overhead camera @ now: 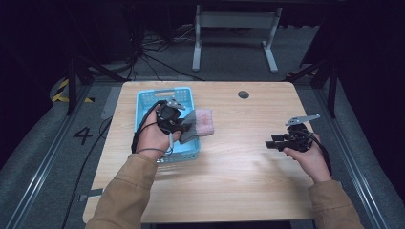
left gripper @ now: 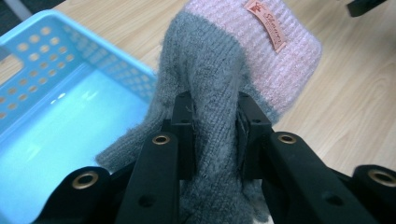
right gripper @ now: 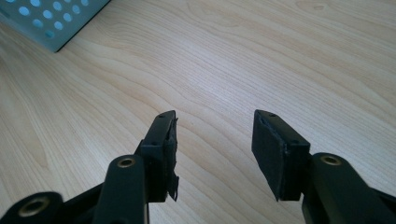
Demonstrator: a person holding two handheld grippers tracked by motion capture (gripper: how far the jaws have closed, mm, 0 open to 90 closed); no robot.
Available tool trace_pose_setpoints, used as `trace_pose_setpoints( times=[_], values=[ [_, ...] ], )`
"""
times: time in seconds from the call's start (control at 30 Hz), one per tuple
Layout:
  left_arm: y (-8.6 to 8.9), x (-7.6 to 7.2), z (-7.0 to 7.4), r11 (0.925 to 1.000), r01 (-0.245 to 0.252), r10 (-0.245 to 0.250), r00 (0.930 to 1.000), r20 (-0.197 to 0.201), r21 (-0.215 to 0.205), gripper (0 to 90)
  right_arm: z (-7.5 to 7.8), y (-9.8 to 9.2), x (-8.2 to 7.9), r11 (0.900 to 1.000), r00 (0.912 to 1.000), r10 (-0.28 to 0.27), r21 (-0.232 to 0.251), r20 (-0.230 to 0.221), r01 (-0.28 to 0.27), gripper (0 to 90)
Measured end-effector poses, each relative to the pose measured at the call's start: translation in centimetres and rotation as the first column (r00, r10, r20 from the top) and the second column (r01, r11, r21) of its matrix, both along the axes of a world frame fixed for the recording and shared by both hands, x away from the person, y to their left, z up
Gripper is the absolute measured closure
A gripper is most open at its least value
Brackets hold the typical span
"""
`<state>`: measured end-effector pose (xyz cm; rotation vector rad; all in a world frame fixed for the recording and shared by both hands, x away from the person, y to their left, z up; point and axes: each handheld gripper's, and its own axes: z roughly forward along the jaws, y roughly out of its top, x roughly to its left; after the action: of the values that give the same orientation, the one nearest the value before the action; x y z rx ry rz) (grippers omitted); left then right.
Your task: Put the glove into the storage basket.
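A knitted mitten (overhead camera: 199,125), grey with a pink cuff and a small orange label, hangs over the right rim of the light blue basket (overhead camera: 151,99). My left gripper (overhead camera: 182,128) is shut on the mitten's grey part; in the left gripper view both pads press the wool (left gripper: 212,116) while the pink cuff (left gripper: 275,51) points away over the table. My right gripper (overhead camera: 273,141) hovers over the wooden table (overhead camera: 248,167) at the right, jaws pointing left. Its jaws (right gripper: 212,133) stand open with bare wood between them.
The basket's perforated walls and pale floor (left gripper: 56,135) lie left of the held mitten. A round dark grommet (overhead camera: 243,94) sits near the table's far edge. A corner of the basket (right gripper: 51,21) lies far ahead of the right gripper. White table legs stand beyond.
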<state>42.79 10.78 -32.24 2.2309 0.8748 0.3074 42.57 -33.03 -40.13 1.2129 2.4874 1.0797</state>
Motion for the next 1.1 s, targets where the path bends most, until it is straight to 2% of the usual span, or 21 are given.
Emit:
trace_pose_setpoints(
  times=[0.23,0.4,0.57,0.73,0.9,1.1],
  values=[
    [1.9,0.9,-0.4,0.9986,-0.052,0.052,0.9986,-0.006,-0.004,73.1,-0.3,-0.1,-0.1,1.000,1.0000,-0.006,-0.005,-0.008,0.006,50.9],
    [2.8,1.5,-1.0,0.9979,-0.065,0.065,0.9979,-0.007,0.009,73.0,-0.4,0.0,0.0,1.000,0.9999,-0.003,-0.004,-0.010,0.003,50.8],
    [3.9,2.3,-1.8,0.9952,-0.097,0.097,0.9952,-0.013,-0.006,72.8,-0.5,0.3,0.1,1.000,0.9999,0.005,-0.005,-0.013,-0.005,50.6],
    [4.6,3.1,-3.0,0.9928,-0.119,0.120,0.9924,-0.029,0.008,72.8,-0.5,0.6,0.1,1.000,0.9999,0.012,-0.006,-0.012,-0.012,50.4],
    [5.1,3.8,-4.2,0.9927,-0.118,0.119,0.9919,-0.044,0.024,72.5,-0.6,0.6,0.1,1.000,0.9998,0.008,-0.007,-0.016,-0.008,50.3],
    [4.9,4.6,-5.6,0.9918,-0.115,0.120,0.9895,-0.081,0.055,72.5,-0.7,1.2,0.0,1.000,0.9996,0.021,-0.010,-0.019,-0.022,50.1]
  ],
)
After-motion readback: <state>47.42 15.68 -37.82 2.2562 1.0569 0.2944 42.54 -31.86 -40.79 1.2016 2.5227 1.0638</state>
